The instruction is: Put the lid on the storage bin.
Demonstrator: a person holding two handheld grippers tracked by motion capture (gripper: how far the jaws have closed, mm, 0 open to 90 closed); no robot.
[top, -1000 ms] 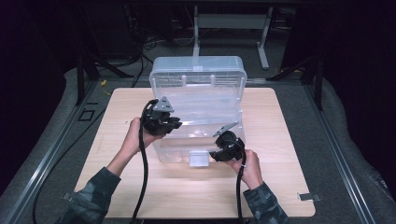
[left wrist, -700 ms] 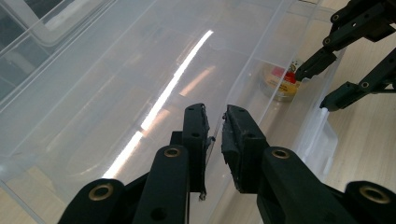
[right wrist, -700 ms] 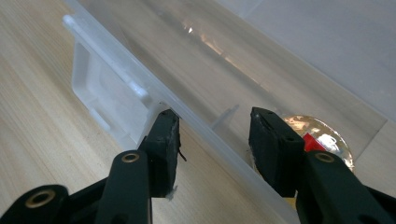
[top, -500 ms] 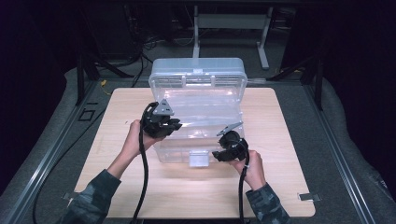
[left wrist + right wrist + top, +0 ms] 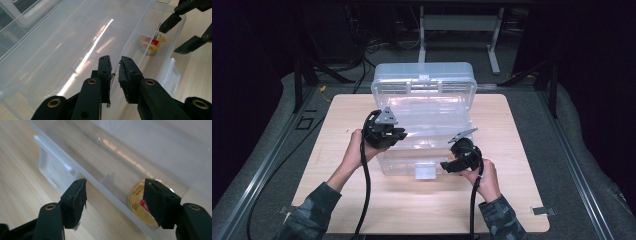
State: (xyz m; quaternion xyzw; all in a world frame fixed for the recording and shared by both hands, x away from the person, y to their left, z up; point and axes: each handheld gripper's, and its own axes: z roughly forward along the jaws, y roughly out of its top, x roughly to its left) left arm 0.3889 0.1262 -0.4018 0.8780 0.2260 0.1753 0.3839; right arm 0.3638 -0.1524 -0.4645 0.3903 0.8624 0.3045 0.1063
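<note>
From where I sit, the large clear plastic storage box stands in the middle of the light wooden table, its lid swung back and upright at the far side. My left tool sits at the box's left rim; in the left gripper view its jaws are pressed together on the thin clear side wall, pinching it. My right tool is at the box's front right corner, just beside the white latch. Its jaws have just been opening and now stand spread, straddling the front wall without the pads pressing on it: one jaw is outside over the table, the other over the inside.

Inside the box, close to that front wall, lies a small round yellow tin with a red label; the left gripper view shows it too. Through the plastic it looks to be lying flat on the box floor, though I can't be sure. Both my hands hold the tools from the near side.
</note>
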